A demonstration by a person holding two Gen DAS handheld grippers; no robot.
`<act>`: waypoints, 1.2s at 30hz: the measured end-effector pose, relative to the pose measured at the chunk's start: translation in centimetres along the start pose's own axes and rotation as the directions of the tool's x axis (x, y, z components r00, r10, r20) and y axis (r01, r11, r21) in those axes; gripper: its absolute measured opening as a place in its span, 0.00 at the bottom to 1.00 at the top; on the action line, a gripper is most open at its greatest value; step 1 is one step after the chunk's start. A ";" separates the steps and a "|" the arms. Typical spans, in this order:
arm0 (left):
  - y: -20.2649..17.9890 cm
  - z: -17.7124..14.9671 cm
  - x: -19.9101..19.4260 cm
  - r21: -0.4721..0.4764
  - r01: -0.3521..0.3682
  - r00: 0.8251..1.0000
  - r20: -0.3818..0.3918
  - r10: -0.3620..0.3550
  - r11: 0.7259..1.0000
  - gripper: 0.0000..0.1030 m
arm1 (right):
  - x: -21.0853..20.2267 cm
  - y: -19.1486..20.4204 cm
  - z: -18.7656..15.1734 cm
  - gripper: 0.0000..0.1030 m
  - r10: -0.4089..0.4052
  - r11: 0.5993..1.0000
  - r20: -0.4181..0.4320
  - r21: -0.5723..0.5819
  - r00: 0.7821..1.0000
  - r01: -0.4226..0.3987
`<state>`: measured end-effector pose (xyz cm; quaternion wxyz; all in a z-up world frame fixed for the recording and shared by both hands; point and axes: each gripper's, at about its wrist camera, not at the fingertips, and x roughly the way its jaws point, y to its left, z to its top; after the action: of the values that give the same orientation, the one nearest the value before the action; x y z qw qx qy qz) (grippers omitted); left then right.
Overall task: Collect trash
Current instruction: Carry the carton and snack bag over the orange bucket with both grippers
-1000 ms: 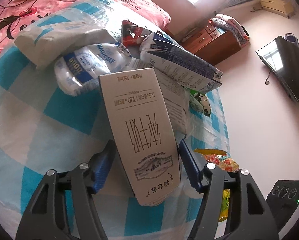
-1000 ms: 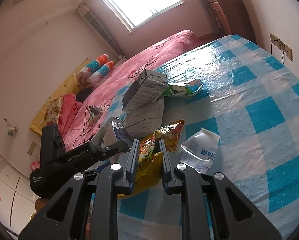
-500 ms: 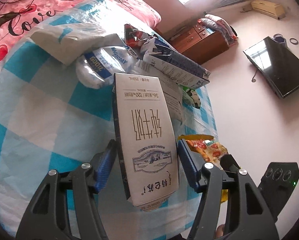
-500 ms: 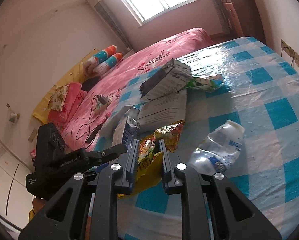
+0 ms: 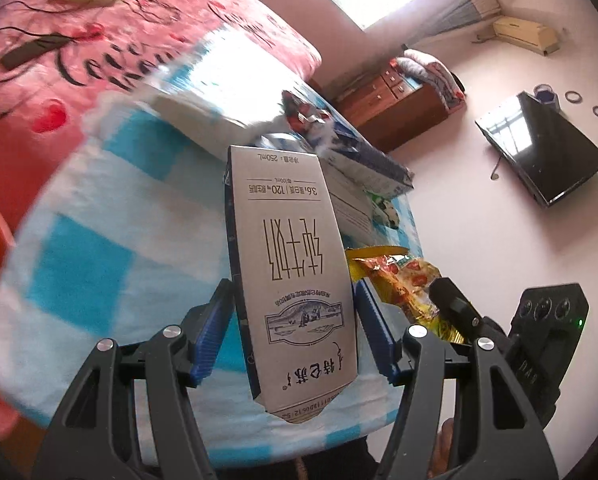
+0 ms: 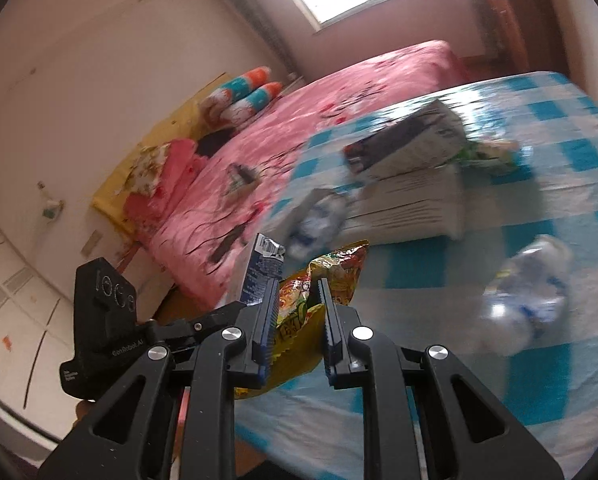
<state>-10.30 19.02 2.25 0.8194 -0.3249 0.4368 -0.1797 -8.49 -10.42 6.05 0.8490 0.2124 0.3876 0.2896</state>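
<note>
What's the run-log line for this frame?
left gripper: shut on milk carton | right gripper: shut on snack bag | both held off the checked table | left on table: bottle, boxes

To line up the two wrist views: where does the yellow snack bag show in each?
Left wrist view: the yellow snack bag is right of centre, beside the milk carton held in the left tool, with the right tool's fingers closed on it.
Right wrist view: low centre, pinched in the right tool.
Shared landmark: the blue-checked tablecloth.
</note>
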 end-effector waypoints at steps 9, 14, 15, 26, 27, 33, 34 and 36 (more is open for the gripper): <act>7.4 -0.4 -8.5 -0.070 -0.204 0.967 0.144 0.212 0.976 0.61 | 7.6 8.2 -0.6 0.20 0.170 0.975 -0.185 -0.108 0.968 -0.192; 13.1 -1.3 -11.9 -0.167 -0.354 0.906 0.181 0.382 0.920 0.61 | 12.5 13.3 -1.9 0.20 0.227 0.943 -0.288 -0.174 0.930 -0.284; 14.2 -1.7 -12.4 -0.186 -0.378 0.894 0.182 0.410 0.907 0.61 | 13.6 14.2 -2.3 0.20 0.239 0.936 -0.314 -0.179 0.919 -0.304; 20.5 -3.1 -12.4 -0.179 -0.667 0.709 0.143 0.690 0.723 0.66 | 20.2 17.3 -6.9 0.56 0.185 0.928 -0.466 -0.207 0.865 -0.310; 20.7 -3.2 -12.3 -0.174 -0.684 0.694 0.144 0.705 0.709 0.68 | 19.8 17.2 -6.9 0.62 0.166 0.929 -0.451 -0.227 0.877 -0.292; 19.8 -2.4 -11.9 -0.143 -0.737 0.639 0.170 0.750 0.661 0.75 | 17.5 16.2 -6.3 0.78 0.080 0.933 -0.350 -0.303 0.933 -0.194; 19.4 -2.3 -11.8 -0.137 -0.741 0.634 0.177 0.753 0.657 0.75 | 17.3 15.9 -6.2 0.78 0.074 0.935 -0.343 -0.302 0.936 -0.184; 18.6 -2.1 -11.6 -0.125 -0.747 0.628 0.188 0.755 0.653 0.77 | 16.9 15.0 -5.8 0.80 0.053 0.942 -0.326 -0.298 0.944 -0.156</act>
<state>-18.30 38.35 -4.47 0.8572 -0.1458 0.4406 0.2231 -8.99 12.60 2.24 0.7829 0.0439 0.4532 0.4239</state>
